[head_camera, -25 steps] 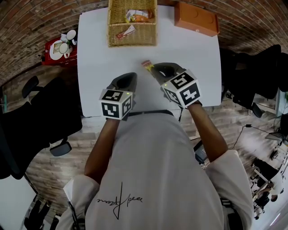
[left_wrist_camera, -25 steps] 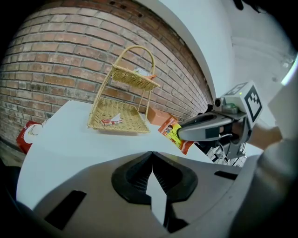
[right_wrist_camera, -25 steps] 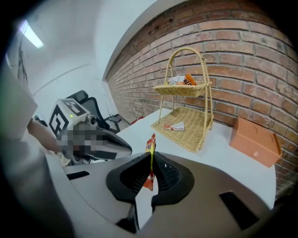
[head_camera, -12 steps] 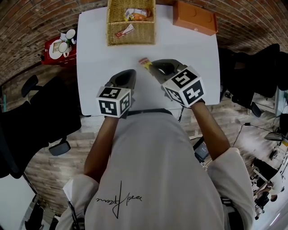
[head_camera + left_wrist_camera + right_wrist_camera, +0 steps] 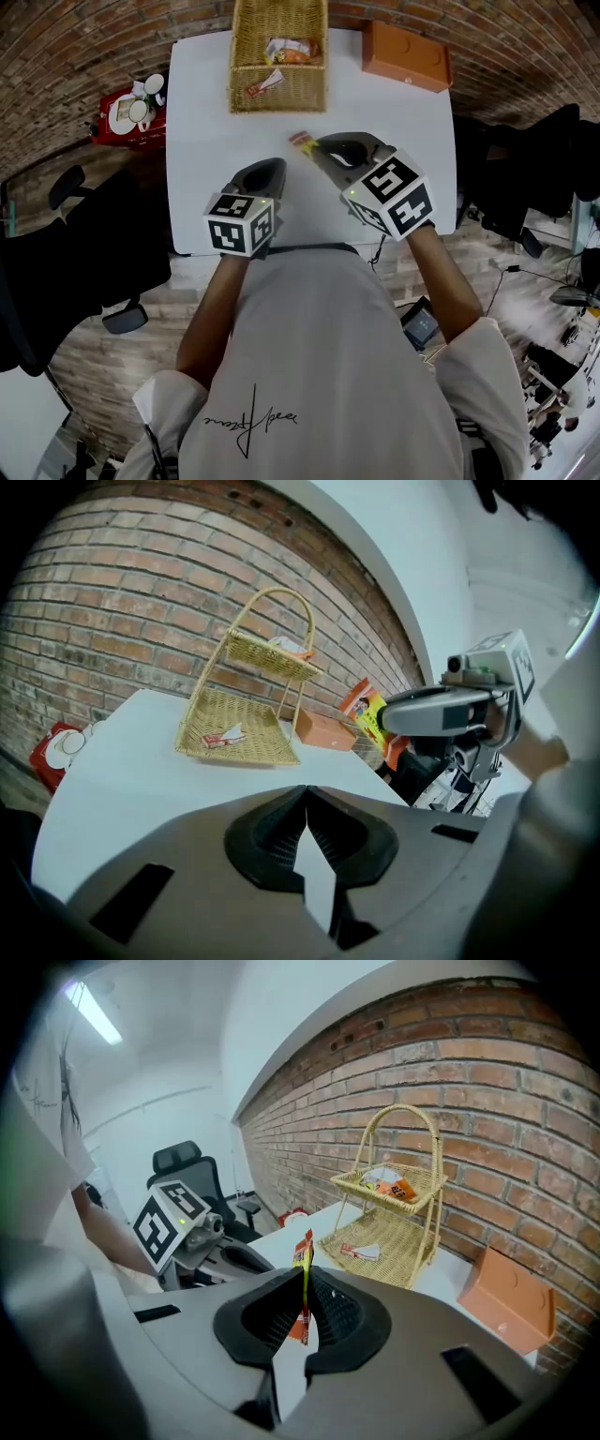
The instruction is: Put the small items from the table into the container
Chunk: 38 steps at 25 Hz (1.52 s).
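Over table (image 5: 211, 122) mid, R gripper (image 5: 305, 1279) pinches one packet (image 5: 302, 1246); L gripper (image 5: 307, 799) closed, empty. Basket (image 5: 278, 101) already holds a few pkts (image 5: 265, 82); apparently last item pending.

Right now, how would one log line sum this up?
right gripper: shut on snack packet | left gripper: shut, empty | wicker basket: ahead, not reached

The basket (image 5: 302, 94) stood on the table (image 5: 202, 155) at the frame's top centre, a box (image 5: 408, 54) right of it, a sachet (image 5: 302, 142) just below it.
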Tool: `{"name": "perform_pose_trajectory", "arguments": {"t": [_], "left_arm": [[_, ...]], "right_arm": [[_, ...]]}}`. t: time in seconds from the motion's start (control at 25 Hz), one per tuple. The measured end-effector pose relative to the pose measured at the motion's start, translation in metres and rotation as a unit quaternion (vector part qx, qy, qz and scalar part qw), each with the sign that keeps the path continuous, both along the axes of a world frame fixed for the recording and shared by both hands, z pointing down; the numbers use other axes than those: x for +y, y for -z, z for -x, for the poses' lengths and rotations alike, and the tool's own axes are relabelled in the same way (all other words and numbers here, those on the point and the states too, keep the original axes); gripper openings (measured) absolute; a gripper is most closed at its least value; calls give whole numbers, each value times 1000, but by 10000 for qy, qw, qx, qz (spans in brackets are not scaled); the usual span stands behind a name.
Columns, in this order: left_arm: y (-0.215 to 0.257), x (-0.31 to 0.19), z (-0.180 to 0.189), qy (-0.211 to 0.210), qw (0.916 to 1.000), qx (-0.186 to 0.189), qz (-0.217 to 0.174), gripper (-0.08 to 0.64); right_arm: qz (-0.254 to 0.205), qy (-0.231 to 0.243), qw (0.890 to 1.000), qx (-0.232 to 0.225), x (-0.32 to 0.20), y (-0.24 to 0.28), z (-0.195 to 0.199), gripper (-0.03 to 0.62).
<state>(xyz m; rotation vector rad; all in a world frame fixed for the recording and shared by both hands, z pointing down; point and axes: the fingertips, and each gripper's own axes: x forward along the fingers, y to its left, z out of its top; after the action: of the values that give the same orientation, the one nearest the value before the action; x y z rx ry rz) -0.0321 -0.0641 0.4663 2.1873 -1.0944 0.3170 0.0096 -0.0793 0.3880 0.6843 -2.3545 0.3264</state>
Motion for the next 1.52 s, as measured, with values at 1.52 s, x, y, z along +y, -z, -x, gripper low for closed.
{"name": "perform_pose_trajectory", "arguments": {"t": [1.52], "left_arm": [[0, -13, 10, 98, 9998, -163, -32, 9]], "right_arm": [[-1098, 174, 9935, -238, -103, 107, 24, 34]]}}
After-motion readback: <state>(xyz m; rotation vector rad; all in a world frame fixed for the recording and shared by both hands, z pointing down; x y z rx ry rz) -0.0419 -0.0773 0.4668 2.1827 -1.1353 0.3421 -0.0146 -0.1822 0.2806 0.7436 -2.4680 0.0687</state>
